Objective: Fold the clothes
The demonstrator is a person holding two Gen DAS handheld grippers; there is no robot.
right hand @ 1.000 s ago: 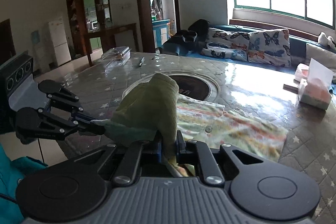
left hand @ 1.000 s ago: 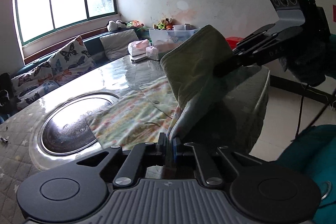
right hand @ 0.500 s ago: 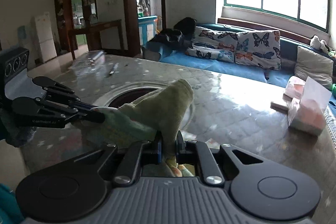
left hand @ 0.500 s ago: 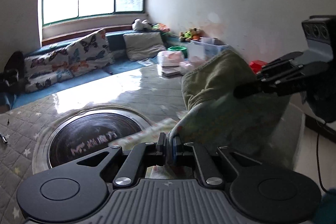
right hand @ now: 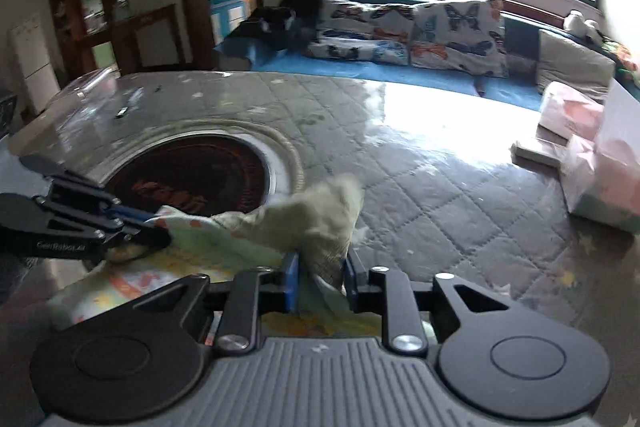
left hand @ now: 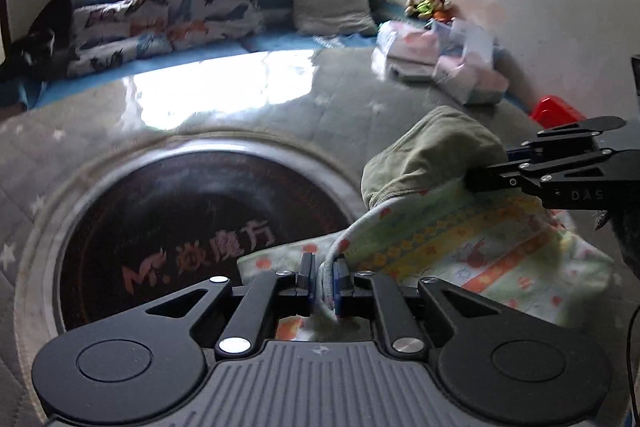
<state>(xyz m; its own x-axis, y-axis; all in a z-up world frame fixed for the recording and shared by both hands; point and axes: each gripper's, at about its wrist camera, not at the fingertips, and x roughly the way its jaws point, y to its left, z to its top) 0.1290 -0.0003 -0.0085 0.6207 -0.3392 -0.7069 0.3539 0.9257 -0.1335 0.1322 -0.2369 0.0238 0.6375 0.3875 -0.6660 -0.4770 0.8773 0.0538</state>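
Note:
A child's garment point(left hand: 460, 239) with a pale print outside and olive green inside lies folded over on the grey quilted table point(left hand: 240, 115). The left gripper point(left hand: 322, 277) has the garment's edge between its pads; its jaws are opening and a gap shows beside the cloth. To the right, the right gripper point(left hand: 480, 183) reaches into the olive fold. In the right wrist view the olive corner point(right hand: 320, 215) stands loosely between the right gripper point(right hand: 320, 269), whose jaws are opening too. The left gripper point(right hand: 160, 237) sits at the left on the printed cloth.
A round dark inset point(left hand: 192, 227) with lettering lies in the table just left of the garment. Tissue packs point(left hand: 440, 67) sit at the table's far right edge. Beyond are a blue sofa with butterfly cushions point(right hand: 420, 27) and a red stool point(left hand: 556, 111).
Both grippers carried the lifted garment edge forward and down over the table, laying the fold flat. Both pairs of jaws, tight on the cloth before, have parted.

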